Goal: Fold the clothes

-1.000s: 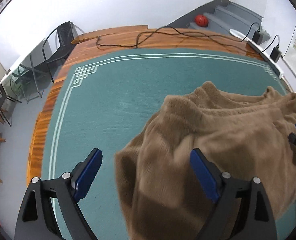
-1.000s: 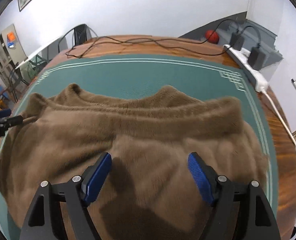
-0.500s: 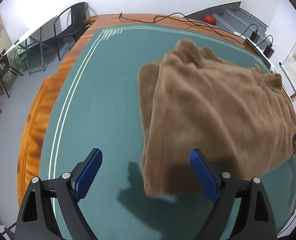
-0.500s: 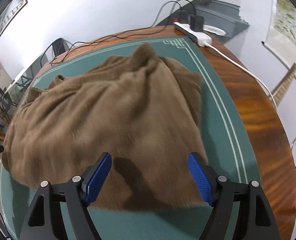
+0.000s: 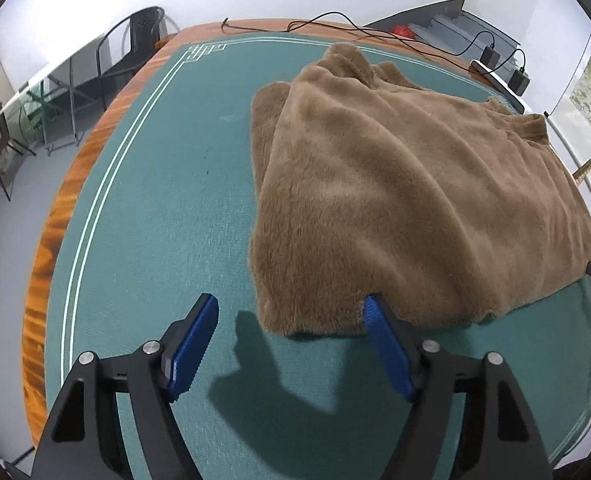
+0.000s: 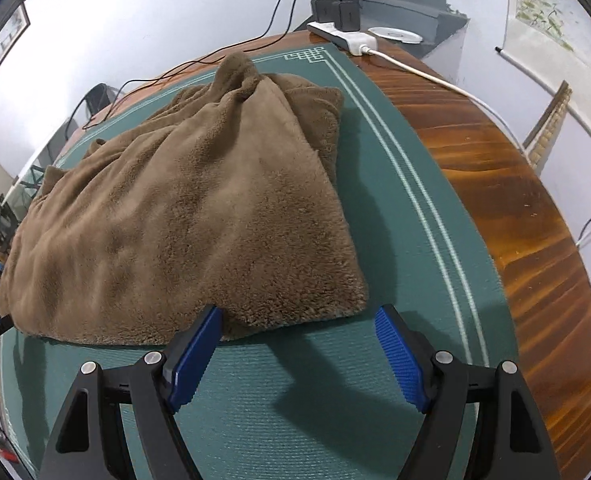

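A brown fleece garment [image 5: 407, 200] lies folded in layers on the green mat [image 5: 155, 220]; the right wrist view shows the same garment [image 6: 183, 216]. My left gripper [image 5: 291, 316] hovers at the garment's near left corner, its jaws closing, with the corner's edge between the blue pads but not pressed. My right gripper [image 6: 299, 316] stands open at the near right corner, the fleece hem lying just ahead of and between its pads, untouched. The tip of the right gripper shows at the right rim of the left wrist view.
The mat covers a round wooden table [image 6: 507, 208]. A white power strip [image 6: 343, 38] with black chargers and cables [image 5: 379, 36] lies along the far rim. A black chair [image 5: 131, 52] stands beyond the table's left side.
Both grippers pulled back toward the near edge of the garment and sank. The garment went from being draped over the grippers to lying flat and folded. The left jaws narrowed slightly.
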